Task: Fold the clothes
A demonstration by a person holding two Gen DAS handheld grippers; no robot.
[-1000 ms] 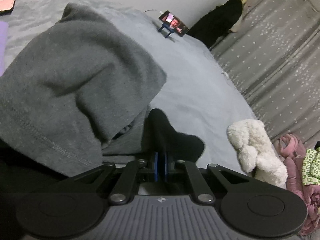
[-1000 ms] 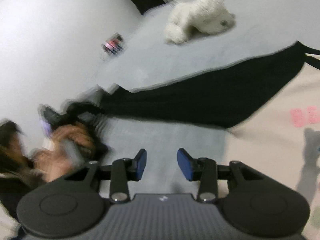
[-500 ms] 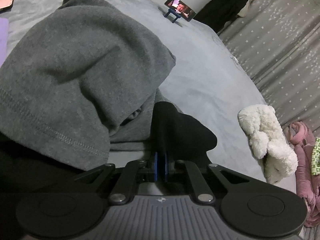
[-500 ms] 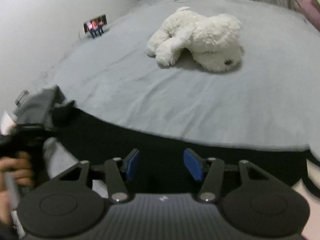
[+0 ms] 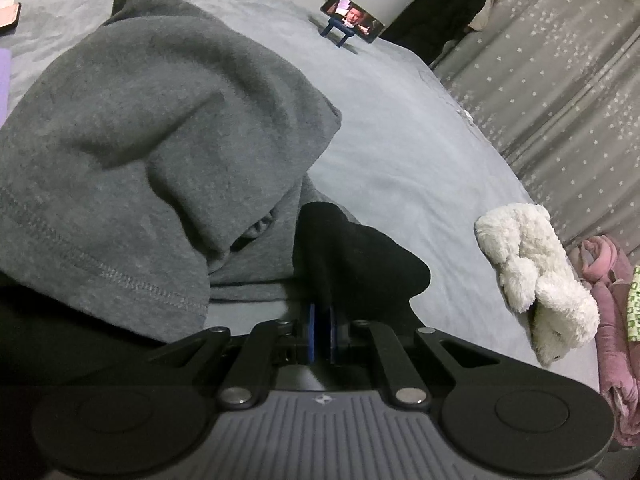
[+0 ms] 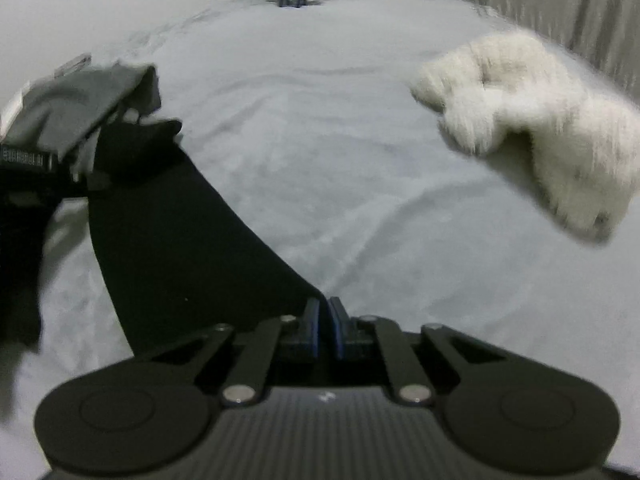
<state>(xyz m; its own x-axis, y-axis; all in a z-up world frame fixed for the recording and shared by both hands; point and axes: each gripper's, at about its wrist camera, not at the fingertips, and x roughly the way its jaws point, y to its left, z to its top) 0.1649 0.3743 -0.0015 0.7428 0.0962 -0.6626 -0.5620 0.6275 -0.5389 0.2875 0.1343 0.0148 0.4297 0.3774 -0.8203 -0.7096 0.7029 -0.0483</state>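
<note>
Each gripper, the left gripper [image 5: 320, 330] and the right gripper [image 6: 325, 330], looks the same: a matte black body with a ribbed grey centre panel behind the fingers, bearing a small pale emblem. Round black discs flank that panel. Black linkage arms with silver screw heads lead forward to blue finger pads [image 5: 311, 330].

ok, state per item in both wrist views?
left claw: shut on black garment
right claw: shut on black garment
black garment: stretched between both claws over the bed
grey garment: bunched, draped near the left claw
plush toy: lying on the bed, untouched
phone: propped on stand, screen on, cable attached
</note>
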